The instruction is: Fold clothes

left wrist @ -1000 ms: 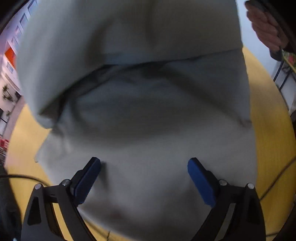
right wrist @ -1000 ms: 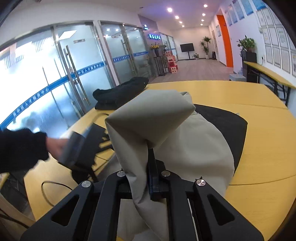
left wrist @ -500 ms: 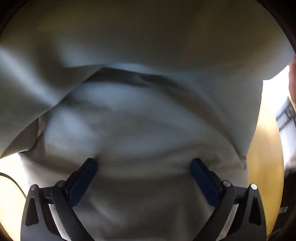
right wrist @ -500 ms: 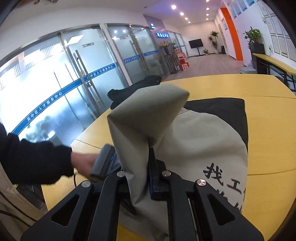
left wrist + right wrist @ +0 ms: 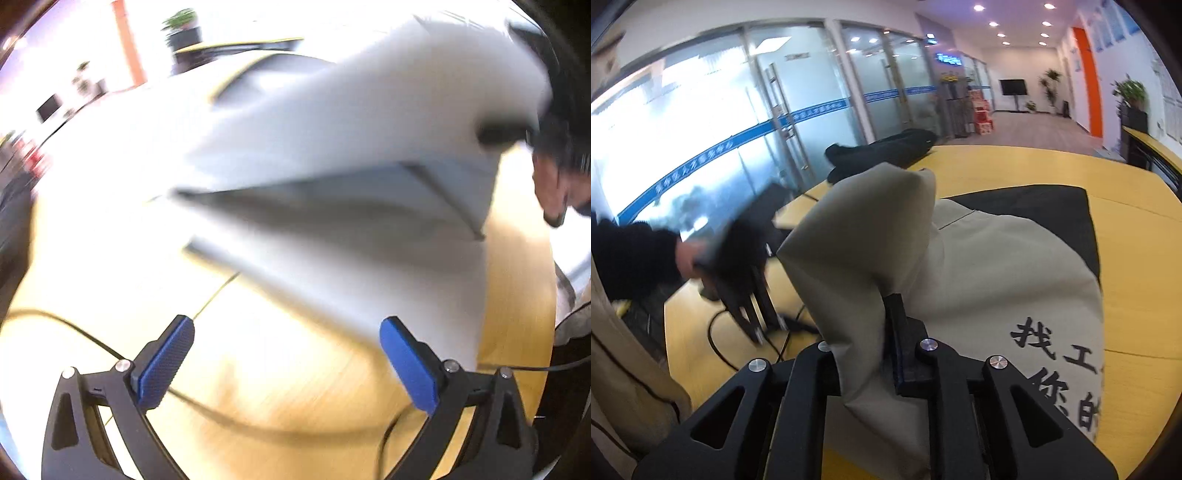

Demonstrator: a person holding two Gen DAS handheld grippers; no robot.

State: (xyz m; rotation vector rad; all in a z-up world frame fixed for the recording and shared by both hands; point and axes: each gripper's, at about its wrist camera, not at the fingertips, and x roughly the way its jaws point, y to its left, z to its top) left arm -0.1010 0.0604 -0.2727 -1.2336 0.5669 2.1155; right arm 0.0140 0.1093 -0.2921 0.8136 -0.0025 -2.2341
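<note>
A light grey-beige garment (image 5: 997, 266) with black printed characters lies on the yellow table (image 5: 1137, 266). My right gripper (image 5: 886, 332) is shut on a bunched fold of it and holds that fold up. In the left wrist view the same garment (image 5: 351, 155) is blurred, one part lifted above the table. My left gripper (image 5: 286, 354) is open and empty, its blue pads (image 5: 164, 360) over bare table short of the cloth. It also shows in the right wrist view (image 5: 738, 273), held by a hand to the left.
A black cloth (image 5: 1034, 206) lies under the garment. Another dark garment (image 5: 882, 151) lies at the far table edge. Black cables (image 5: 74, 328) cross the table near me. A person's head (image 5: 561, 158) is at the right. Glass doors stand behind.
My left gripper has pulled back off the garment and now sits over bare table, still open. My right gripper keeps its hold and has lifted the fold slightly.
</note>
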